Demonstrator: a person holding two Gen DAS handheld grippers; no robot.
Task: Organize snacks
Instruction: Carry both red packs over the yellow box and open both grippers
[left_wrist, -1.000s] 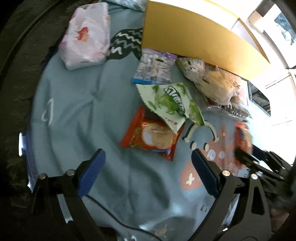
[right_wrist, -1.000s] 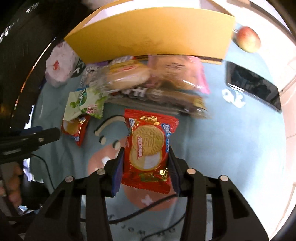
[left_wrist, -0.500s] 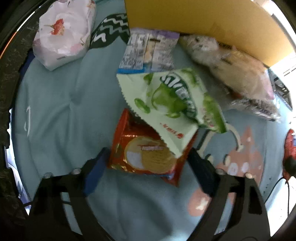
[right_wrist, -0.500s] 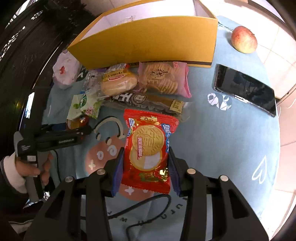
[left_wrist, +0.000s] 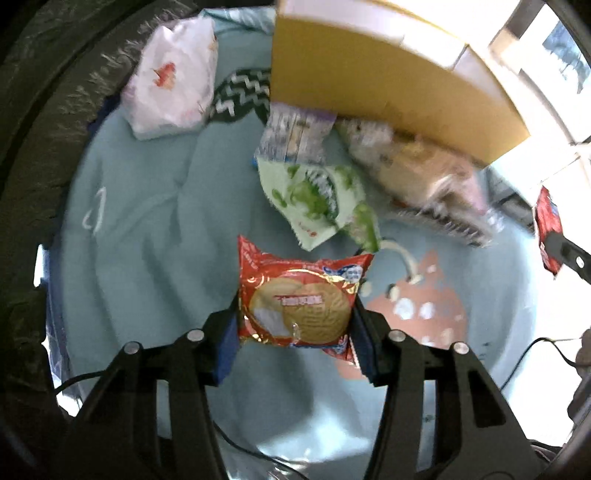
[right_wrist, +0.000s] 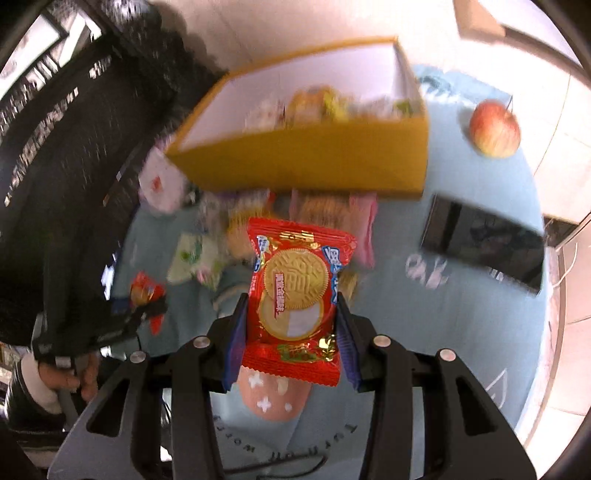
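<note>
Snacks are partly sorted: several packets already lie inside the yellow box (right_wrist: 303, 155), though blurred. One red biscuit packet (left_wrist: 299, 302) is clamped between the fingers of the left tool (left_wrist: 295, 328), and a second red biscuit packet (right_wrist: 295, 291) is held by the right tool (right_wrist: 291, 328), raised before the box. A green packet (left_wrist: 317, 203) and other wrapped snacks remain on the blue cloth (left_wrist: 147, 206).
</note>
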